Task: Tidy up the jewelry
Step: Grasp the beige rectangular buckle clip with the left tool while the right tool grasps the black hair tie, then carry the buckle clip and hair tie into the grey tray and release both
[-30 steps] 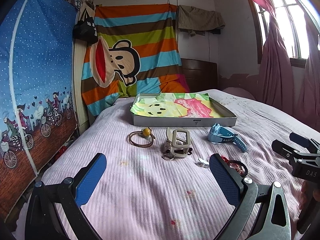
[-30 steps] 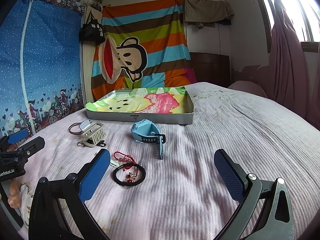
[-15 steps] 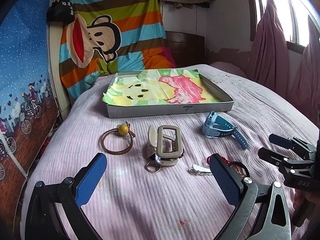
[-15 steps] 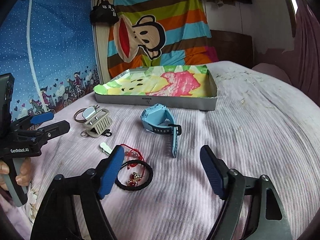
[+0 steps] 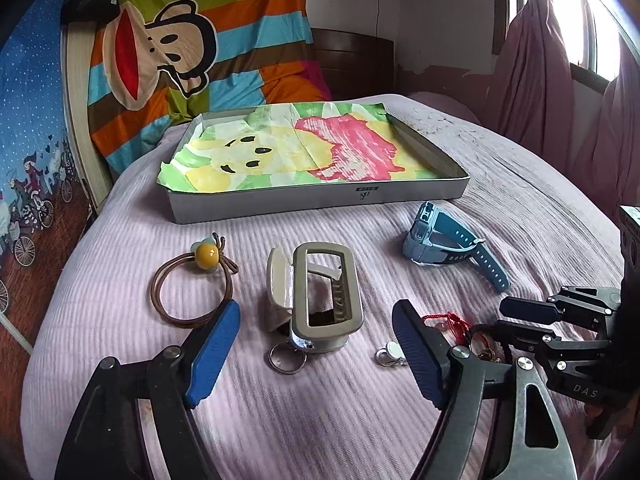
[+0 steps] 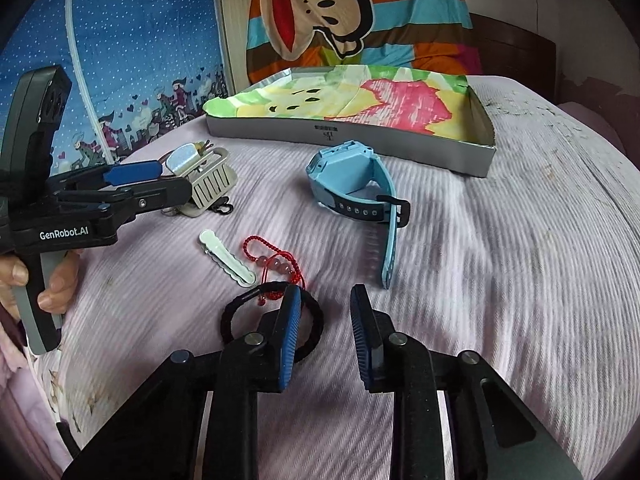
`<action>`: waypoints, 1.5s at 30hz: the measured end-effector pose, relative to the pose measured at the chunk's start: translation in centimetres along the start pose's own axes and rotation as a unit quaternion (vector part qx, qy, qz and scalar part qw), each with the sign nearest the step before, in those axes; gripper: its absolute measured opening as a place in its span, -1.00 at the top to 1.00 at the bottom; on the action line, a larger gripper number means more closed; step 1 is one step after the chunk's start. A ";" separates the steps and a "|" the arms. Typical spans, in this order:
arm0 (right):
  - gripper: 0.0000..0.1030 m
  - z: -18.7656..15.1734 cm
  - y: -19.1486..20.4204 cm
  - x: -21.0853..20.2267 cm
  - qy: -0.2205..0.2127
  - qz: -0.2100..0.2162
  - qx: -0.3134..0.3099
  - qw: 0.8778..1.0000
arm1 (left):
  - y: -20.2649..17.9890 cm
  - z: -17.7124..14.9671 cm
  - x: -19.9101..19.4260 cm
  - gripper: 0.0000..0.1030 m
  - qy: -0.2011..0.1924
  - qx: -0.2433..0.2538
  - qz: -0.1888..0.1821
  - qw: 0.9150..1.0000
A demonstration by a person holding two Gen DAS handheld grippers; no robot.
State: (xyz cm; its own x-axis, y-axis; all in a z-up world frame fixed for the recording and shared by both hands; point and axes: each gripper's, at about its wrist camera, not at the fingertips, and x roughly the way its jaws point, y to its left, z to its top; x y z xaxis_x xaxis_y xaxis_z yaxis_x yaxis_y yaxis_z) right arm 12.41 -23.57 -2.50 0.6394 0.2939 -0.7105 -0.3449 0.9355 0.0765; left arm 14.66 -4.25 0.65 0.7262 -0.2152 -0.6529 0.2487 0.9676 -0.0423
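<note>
The hair claw [image 5: 318,298] was noted just ahead between the left tongs [image 5: 316,346], apart and just closing with its long axis pointing away; the right tongs [image 6: 324,334], narrowed but empty, stood over the black band [image 6: 308,344].

We're at the bed [image 5: 320,400], spread with a ribbed pale-pink cover. Behind its head, a dark wooden headboard [image 5: 352,60]. Beside that hangs a striped cloth with a cartoon monkey face [image 5: 168,48]. Left of the bed, a blue dotted panel with cyclists [image 6: 132,60]. To its right, pink curtains [image 5: 532,60] and daylight pouring through the window [image 5: 576,20].
</note>
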 end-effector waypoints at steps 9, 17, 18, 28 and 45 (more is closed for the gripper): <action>0.83 0.4 0.3 1.3 0.029 0.008 -0.010 1.000 | 0.5 0.3 1.4 0.08 0.028 -0.010 -0.010 0.999; 0.90 0.4 -0.2 0.0 -0.011 0.024 0.008 1.000 | 1.1 -0.1 0.2 0.09 0.005 -0.026 -0.018 0.999; 0.90 0.5 -0.3 -0.3 -0.018 0.026 0.011 0.999 | 1.2 -0.1 0.0 0.09 0.002 -0.028 -0.016 0.999; 0.90 5.2 -1.2 -2.2 -0.091 0.023 0.046 0.995 | 1.9 3.3 -2.8 0.09 -0.051 -0.054 -0.005 0.997; 0.90 17.4 -0.3 10.0 -0.040 -0.027 0.091 0.995 | 7.6 10.9 6.0 0.09 0.025 -0.111 0.053 0.992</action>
State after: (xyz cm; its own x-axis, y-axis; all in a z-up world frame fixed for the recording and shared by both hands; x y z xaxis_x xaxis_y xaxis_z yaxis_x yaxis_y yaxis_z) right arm 30.90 -17.49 2.58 0.7082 0.2504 -0.6602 -0.1835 0.9681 0.1704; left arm 27.94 0.39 4.67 0.7072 -0.1084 -0.6986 0.0207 0.9909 -0.1329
